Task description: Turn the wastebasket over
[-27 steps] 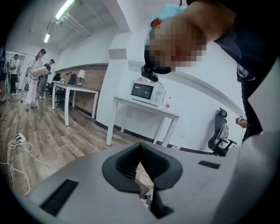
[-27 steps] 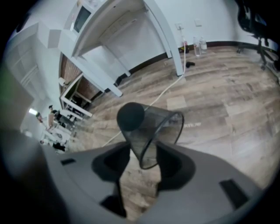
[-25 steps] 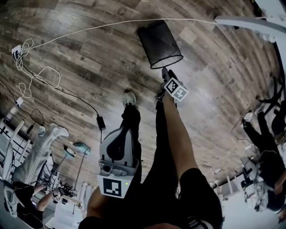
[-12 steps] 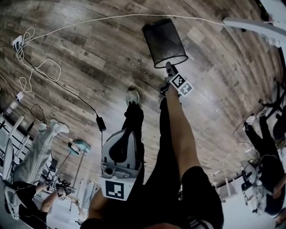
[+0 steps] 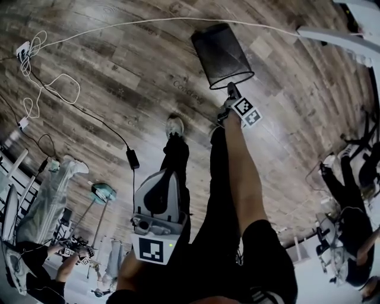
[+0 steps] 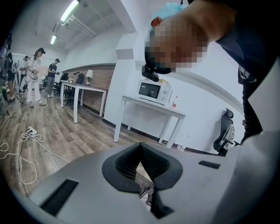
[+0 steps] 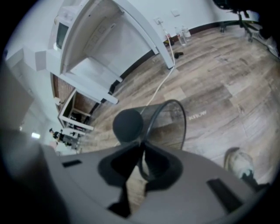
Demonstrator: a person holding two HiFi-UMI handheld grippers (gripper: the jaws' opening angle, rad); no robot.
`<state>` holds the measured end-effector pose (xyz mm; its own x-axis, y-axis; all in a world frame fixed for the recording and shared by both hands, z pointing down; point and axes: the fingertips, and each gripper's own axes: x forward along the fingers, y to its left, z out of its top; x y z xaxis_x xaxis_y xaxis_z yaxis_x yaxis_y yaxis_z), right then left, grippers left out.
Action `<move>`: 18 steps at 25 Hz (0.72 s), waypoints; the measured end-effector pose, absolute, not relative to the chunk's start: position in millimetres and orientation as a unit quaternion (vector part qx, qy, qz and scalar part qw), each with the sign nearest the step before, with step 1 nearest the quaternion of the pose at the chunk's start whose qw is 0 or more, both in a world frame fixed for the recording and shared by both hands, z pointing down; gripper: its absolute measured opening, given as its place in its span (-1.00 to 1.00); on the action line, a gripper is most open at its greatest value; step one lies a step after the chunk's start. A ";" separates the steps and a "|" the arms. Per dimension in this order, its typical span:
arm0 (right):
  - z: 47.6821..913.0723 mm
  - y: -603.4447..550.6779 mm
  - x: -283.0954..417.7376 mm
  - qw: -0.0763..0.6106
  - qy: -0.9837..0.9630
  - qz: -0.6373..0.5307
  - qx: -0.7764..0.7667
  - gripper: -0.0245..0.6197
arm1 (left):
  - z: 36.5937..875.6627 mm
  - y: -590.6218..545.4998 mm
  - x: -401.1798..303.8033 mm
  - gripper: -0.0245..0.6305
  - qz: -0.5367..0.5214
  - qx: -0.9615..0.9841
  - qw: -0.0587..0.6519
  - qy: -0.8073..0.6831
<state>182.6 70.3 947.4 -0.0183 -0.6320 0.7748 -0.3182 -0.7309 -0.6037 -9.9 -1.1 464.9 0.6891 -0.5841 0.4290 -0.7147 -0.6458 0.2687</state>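
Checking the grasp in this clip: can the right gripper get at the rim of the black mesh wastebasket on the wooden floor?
Very likely yes: the right gripper is at the black mesh wastebasket, its jaws closing with the wire rim between them, and nothing stands in the way.

Wood-plank floor (image 5: 119,77) fills the head view, with a white cable (image 5: 148,22) trailing across its top. In the left gripper view, strip lights (image 6: 70,9) glow upper left; a microwave (image 6: 150,90) stands on a white tabletop (image 6: 146,103) against a white wall (image 6: 205,100).
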 end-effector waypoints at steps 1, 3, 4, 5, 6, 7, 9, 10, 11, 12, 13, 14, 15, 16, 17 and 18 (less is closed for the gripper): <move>942.3 66.9 184.0 0.124 0.352 -0.620 -0.691 -0.73 | 463.8 -1.5 -10.5 -0.82 0.153 0.893 0.213 -0.365; 933.0 60.0 186.9 0.107 0.369 -0.610 -0.693 -0.77 | 460.8 -3.1 -9.9 -0.82 0.152 0.892 0.213 -0.367; 927.7 56.1 188.6 0.090 0.381 -0.604 -0.694 -0.77 | 458.9 -3.9 -9.2 -0.82 0.152 0.892 0.214 -0.368; 922.1 51.7 189.7 0.071 0.396 -0.598 -0.694 -0.77 | 456.5 -4.8 -8.8 -0.82 0.151 0.892 0.214 -0.369; 916.7 47.1 190.3 0.053 0.409 -0.592 -0.692 -0.77 | 453.6 -6.2 -8.7 -0.82 0.150 0.891 0.215 -0.371; 911.7 42.7 190.8 0.038 0.420 -0.589 -0.689 -0.77 | 450.4 -7.7 -9.0 -0.82 0.148 0.890 0.214 -0.373; 902.4 34.6 192.8 0.021 0.434 -0.584 -0.686 -0.77 | 444.9 -10.6 -10.9 -0.82 0.146 0.889 0.214 -0.378; 898.3 30.9 194.0 0.015 0.438 -0.583 -0.684 -0.77 | 442.6 -11.8 -12.1 -0.82 0.147 0.888 0.213 -0.380; 894.5 27.5 194.7 0.008 0.443 -0.583 -0.681 -0.78 | 440.6 -12.7 -13.2 -0.82 0.147 0.887 0.214 -0.382; 890.9 24.1 194.8 0.001 0.449 -0.583 -0.677 -0.78 | 438.5 -13.6 -14.2 -0.82 0.148 0.885 0.215 -0.385; 887.1 20.6 194.5 -0.008 0.457 -0.582 -0.672 -0.78 | 436.4 -14.7 -14.8 -0.82 0.148 0.884 0.215 -0.387; 883.0 16.9 194.3 -0.019 0.466 -0.580 -0.668 -0.78 | 434.1 -16.1 -15.0 -0.82 0.149 0.883 0.215 -0.389; 878.8 12.9 193.9 -0.031 0.475 -0.576 -0.664 -0.78 | 432.0 -17.7 -15.0 -0.82 0.149 0.883 0.215 -0.390; 874.8 8.6 193.5 -0.044 0.486 -0.572 -0.660 -0.78 | 430.1 -19.3 -15.1 -0.82 0.150 0.882 0.214 -0.392; 871.4 4.3 192.9 -0.057 0.496 -0.568 -0.655 -0.78 | 428.5 -20.8 -15.2 -0.82 0.152 0.881 0.215 -0.393; 868.4 0.4 192.2 -0.070 0.505 -0.563 -0.650 -0.78 | 427.1 -22.4 -15.5 -0.82 0.153 0.880 0.215 -0.394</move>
